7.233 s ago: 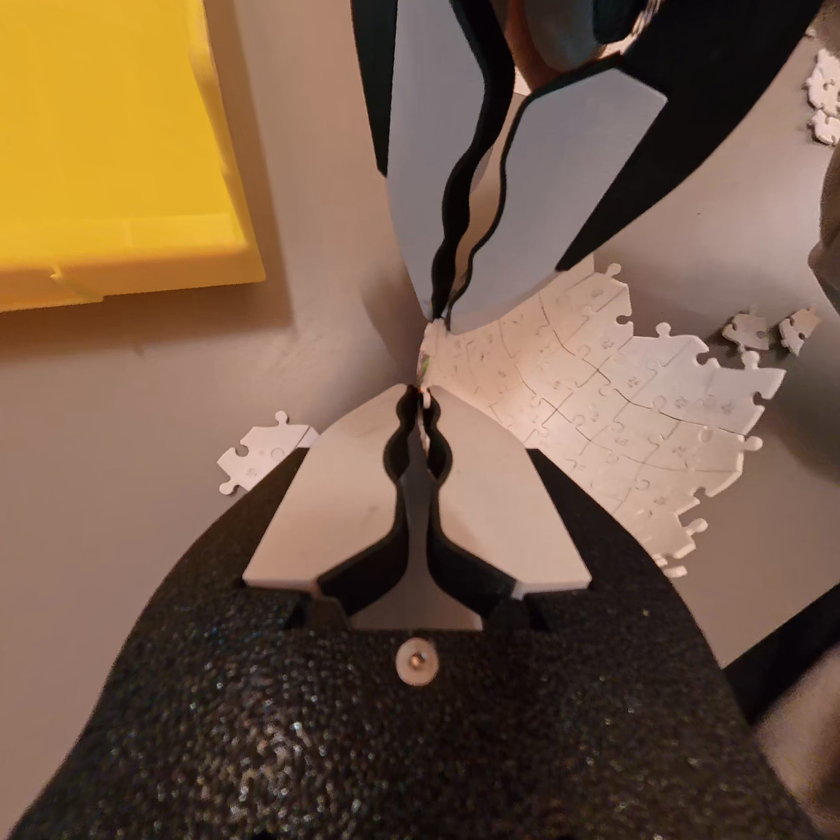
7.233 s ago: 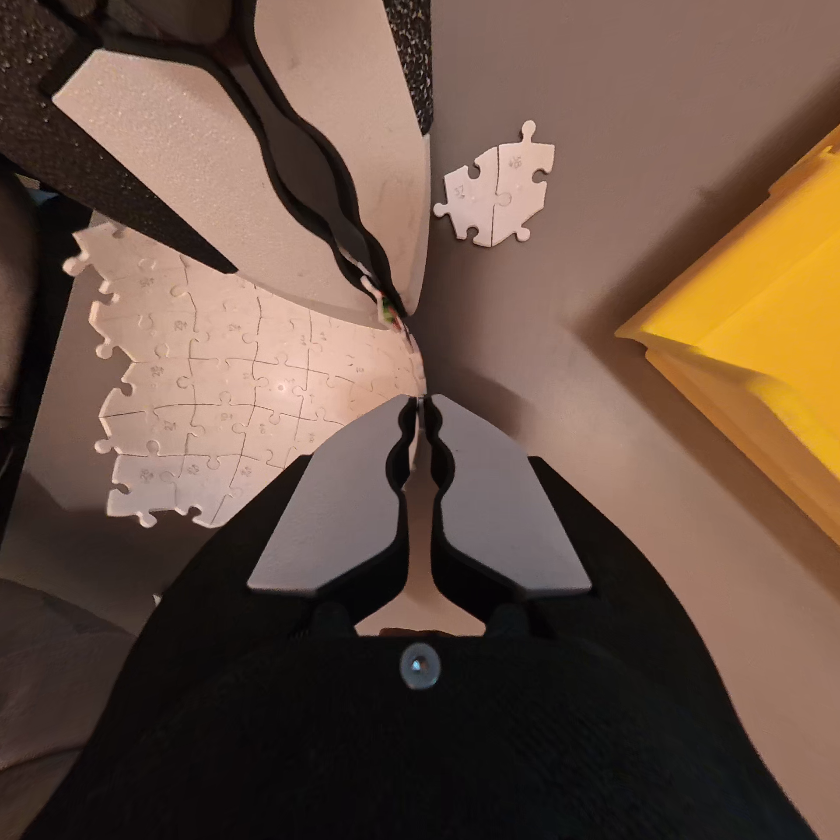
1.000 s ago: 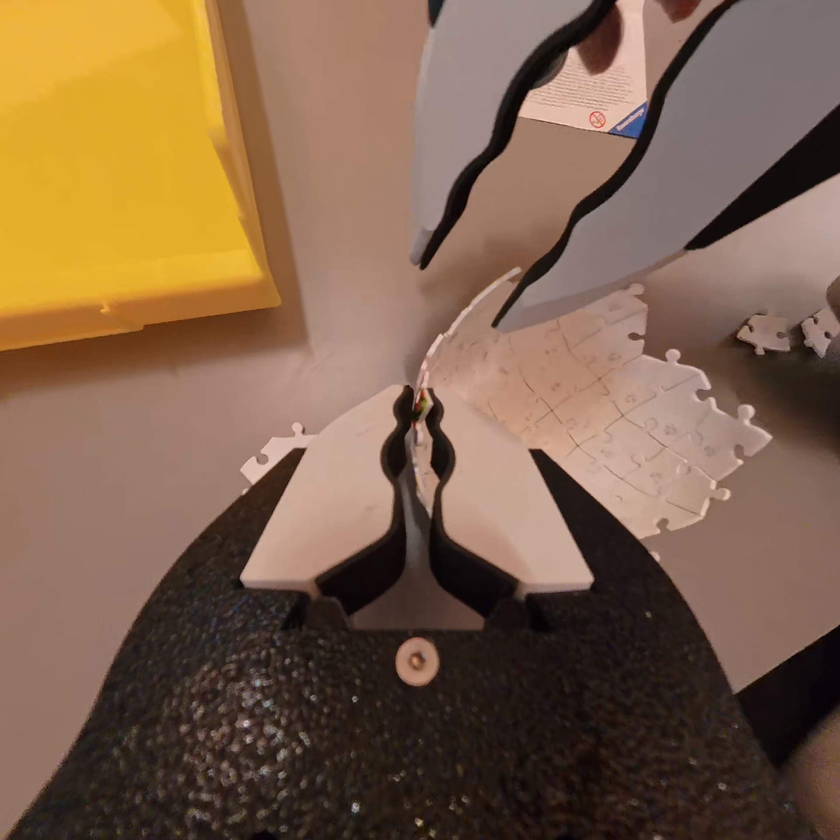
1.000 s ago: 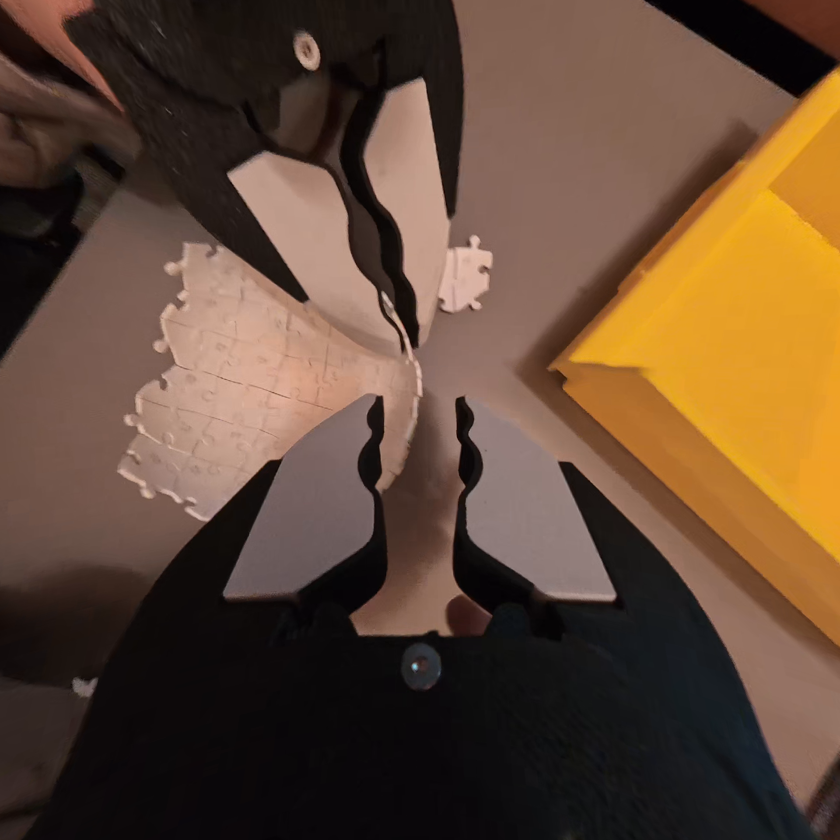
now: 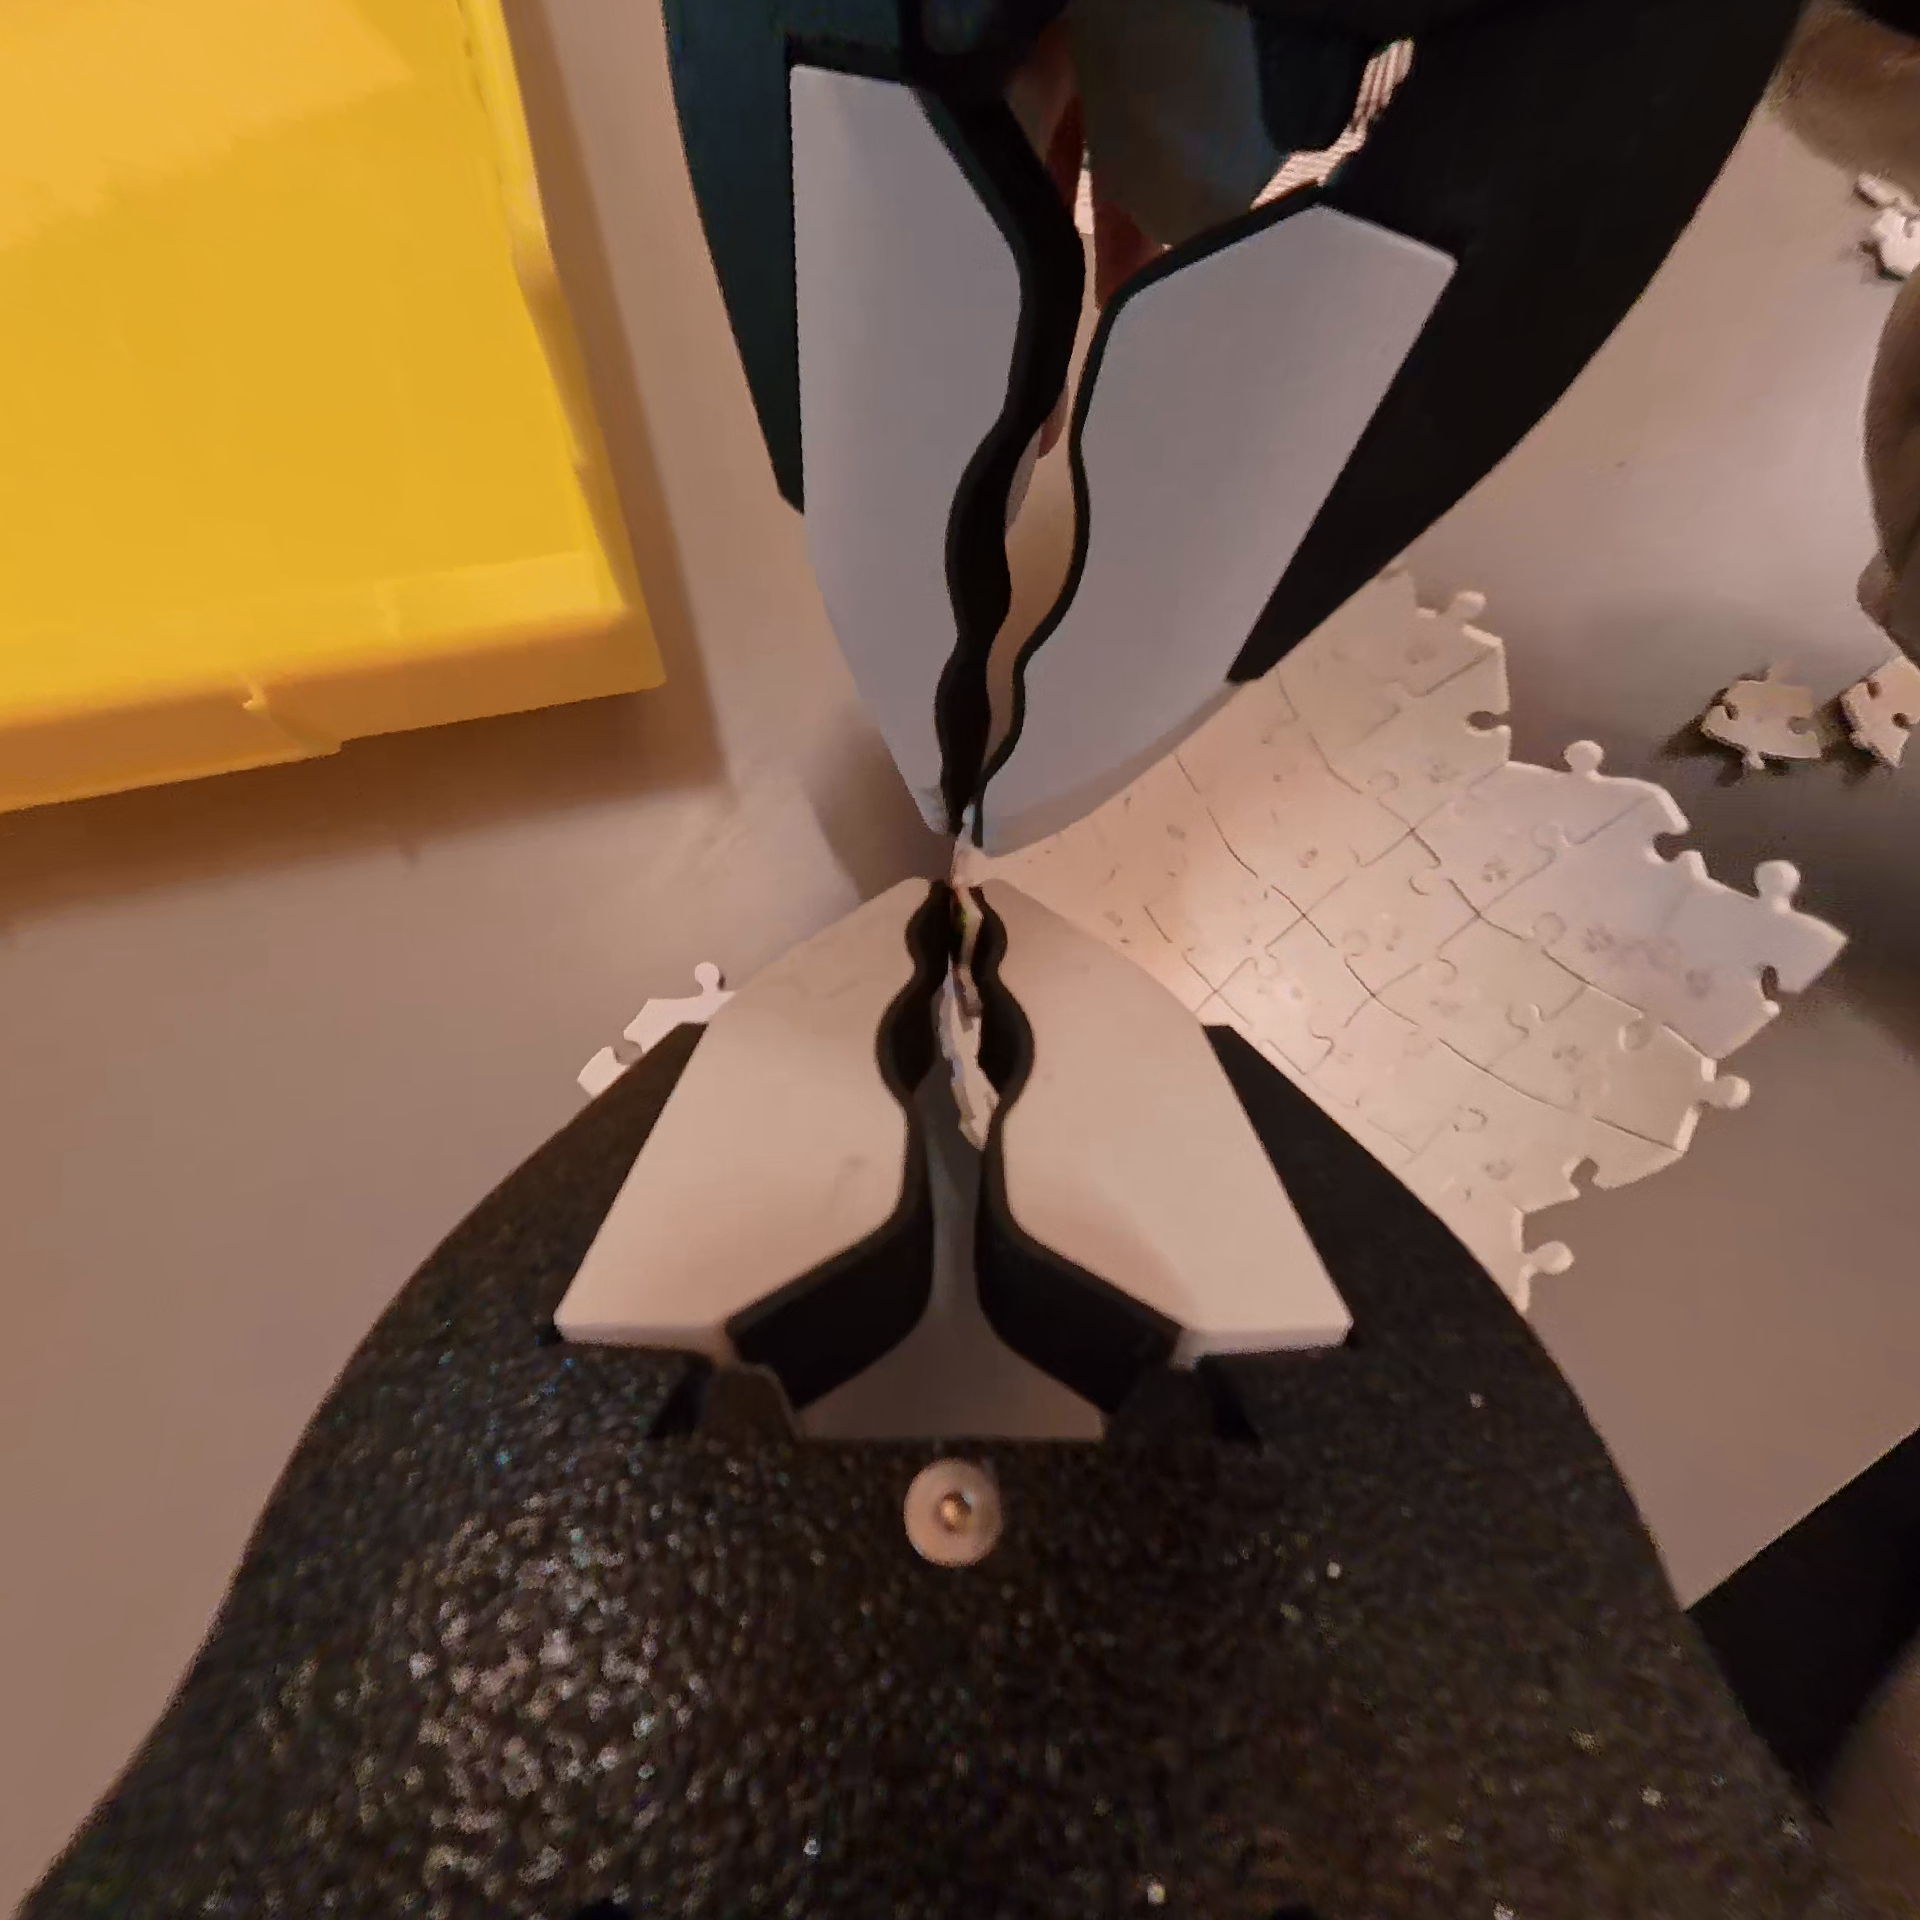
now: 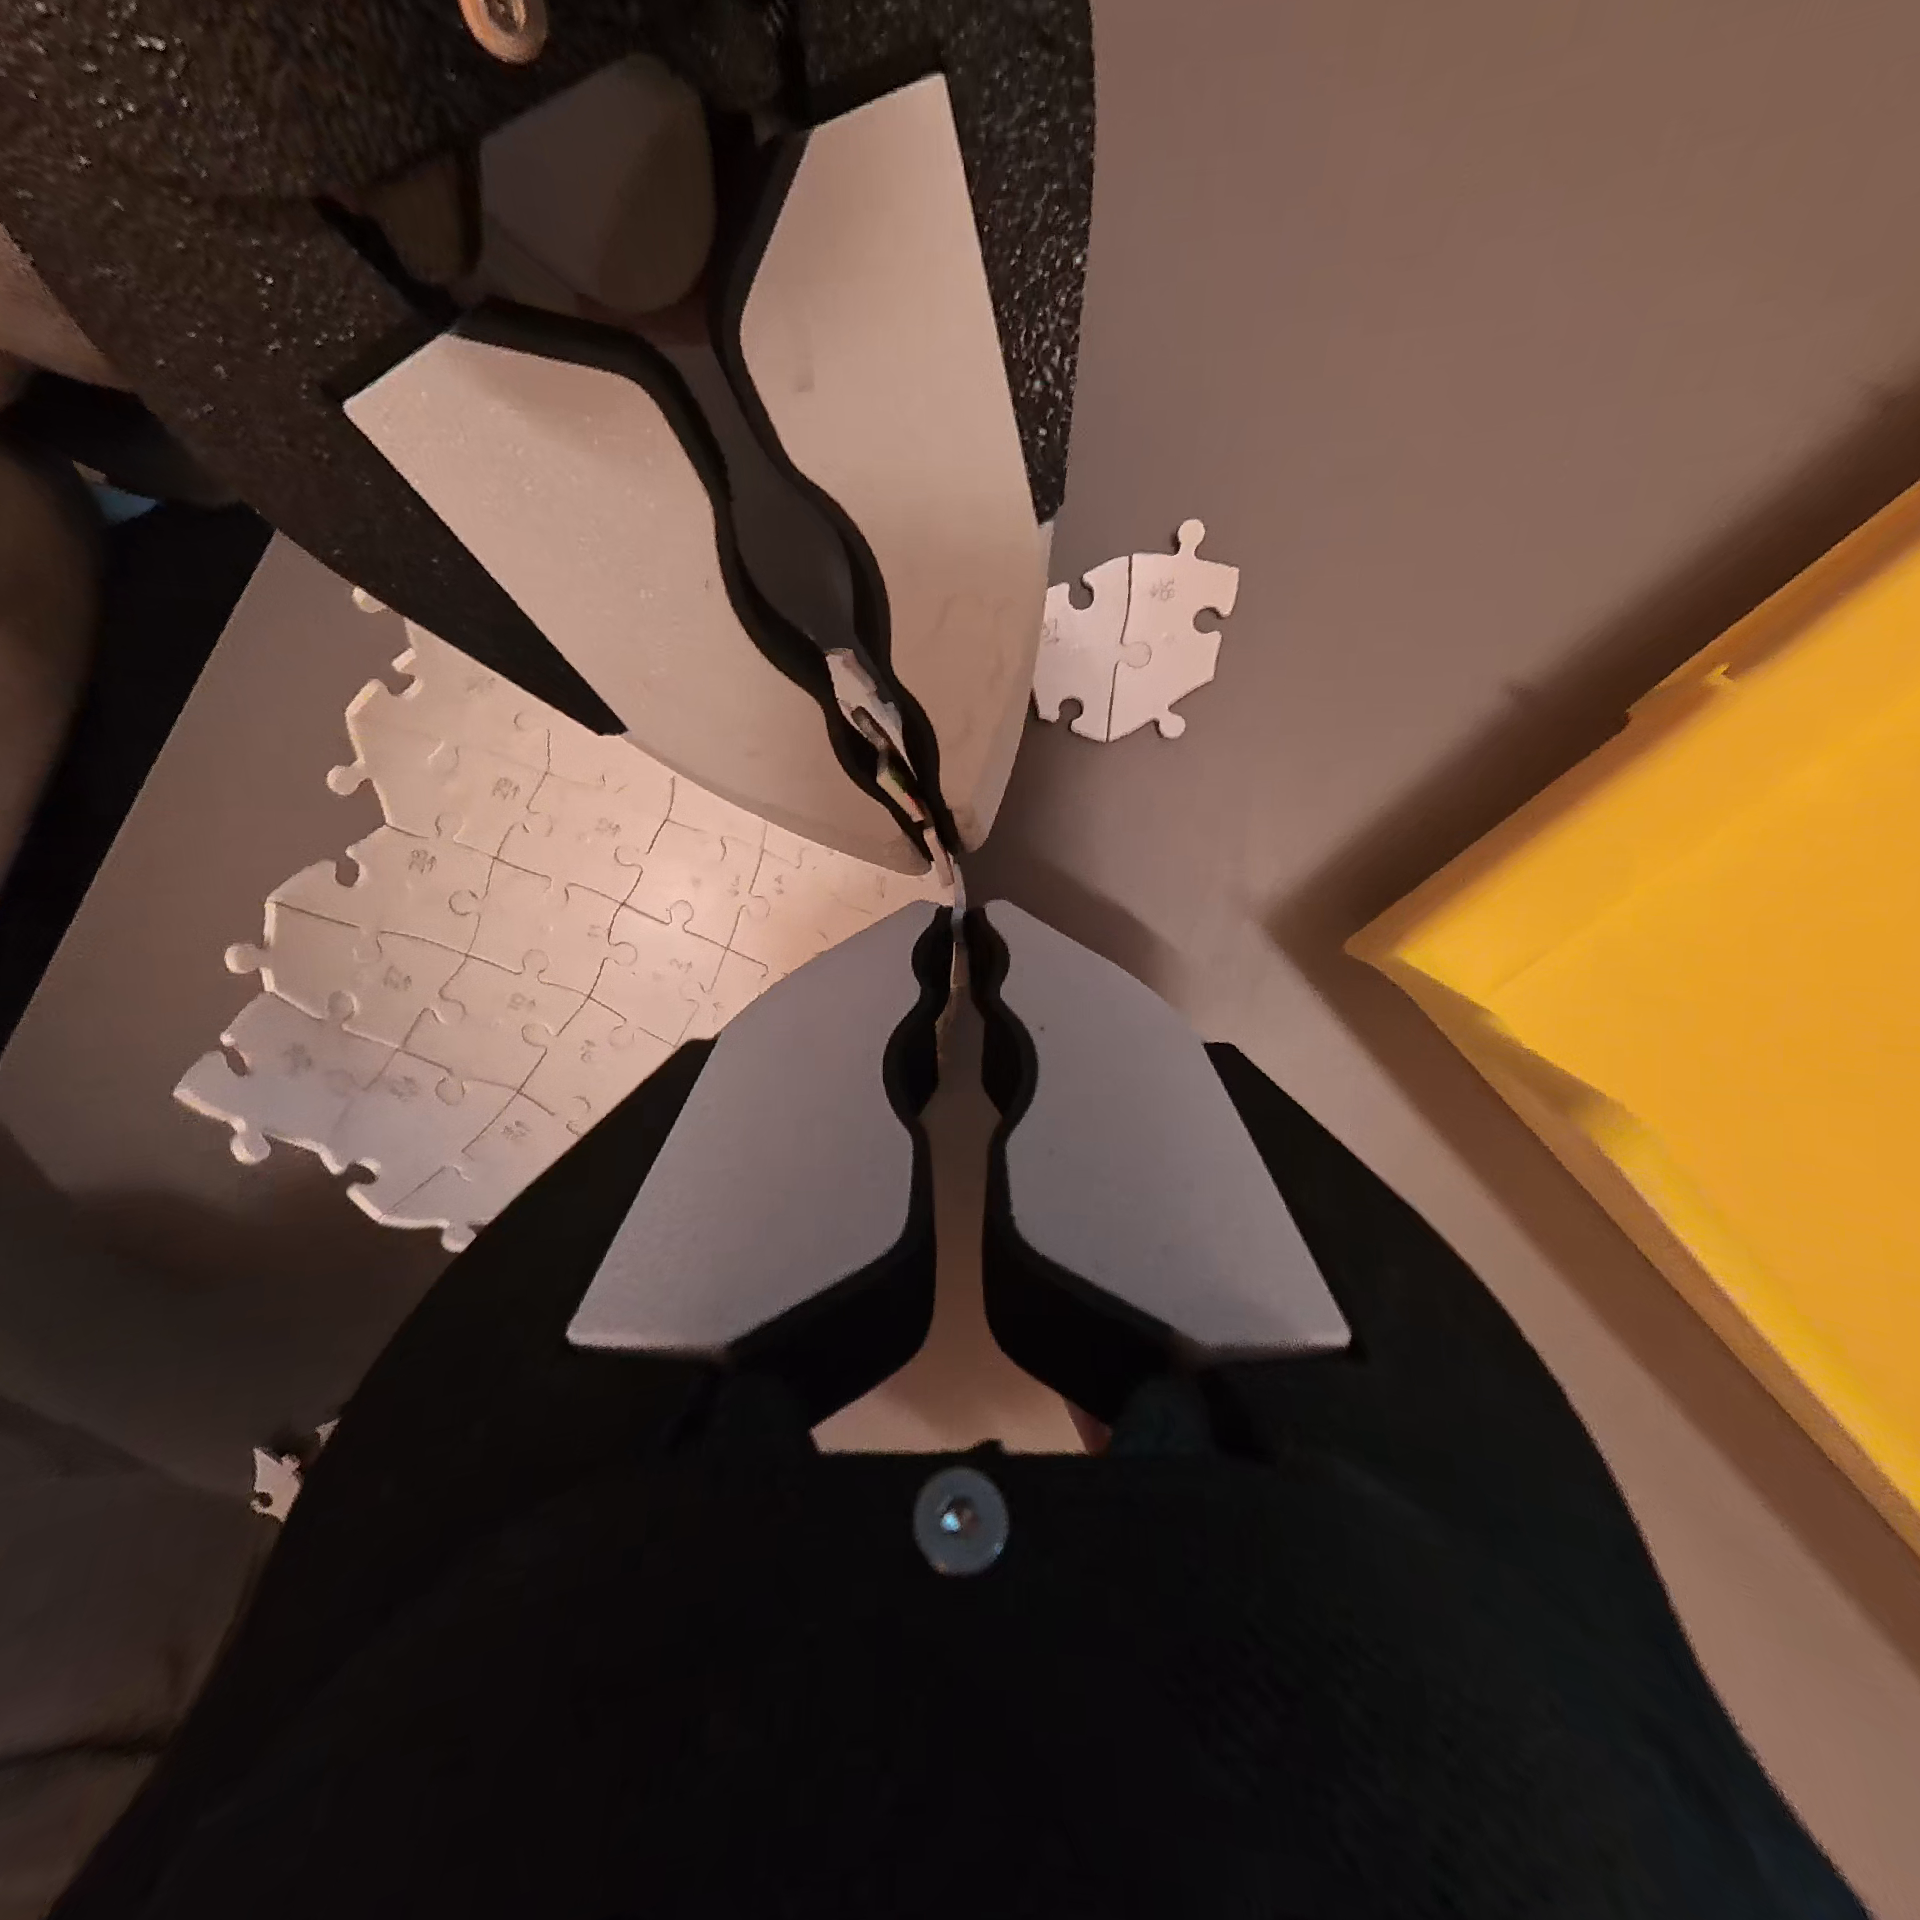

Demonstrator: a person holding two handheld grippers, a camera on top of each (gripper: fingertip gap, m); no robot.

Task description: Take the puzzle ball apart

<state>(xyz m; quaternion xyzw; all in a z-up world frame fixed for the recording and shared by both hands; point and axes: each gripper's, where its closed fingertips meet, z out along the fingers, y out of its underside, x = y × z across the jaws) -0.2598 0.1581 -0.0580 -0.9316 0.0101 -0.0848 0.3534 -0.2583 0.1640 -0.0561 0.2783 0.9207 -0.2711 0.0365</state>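
The left gripper and right gripper meet tip to tip, each with fingers clamped on the edge of the curved puzzle ball section; the section spreads over the desk. On the far side of the grippers from it lie a joined pair of pieces and, farther off, the yellow bin.

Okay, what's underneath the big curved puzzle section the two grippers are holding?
Bare grey table shows around the puzzle section. A joined pair of pieces lies beside it, not under. Whatever sits directly below is covered.
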